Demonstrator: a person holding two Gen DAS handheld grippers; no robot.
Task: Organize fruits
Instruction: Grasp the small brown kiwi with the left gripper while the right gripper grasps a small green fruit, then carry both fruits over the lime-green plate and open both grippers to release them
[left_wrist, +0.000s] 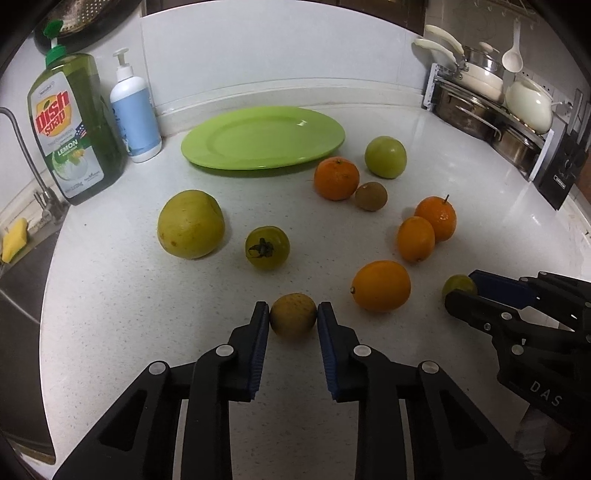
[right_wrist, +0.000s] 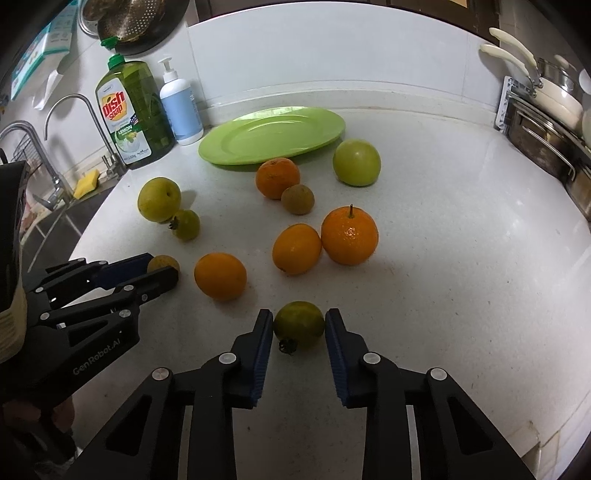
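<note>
Both tongs clamped, one fruit each, low on the counter.

Our left gripper (left_wrist: 293, 314) pinches a yellow-brown fruit (left_wrist: 293, 320); our right gripper (right_wrist: 299, 325) pinches a green fruit (right_wrist: 299, 328) by its sides. We should lift both straight up, clear the oranges (right_wrist: 220, 276), and carry them to the empty green plate (left_wrist: 236, 157) at the back.

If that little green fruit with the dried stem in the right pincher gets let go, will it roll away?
Probably a bit: the small green fruit looks round and sits on a smooth countertop. Its dried stem might stop it soon. It looks firm, so the right gripper, closed on its sides, likely won't squash it.
</note>
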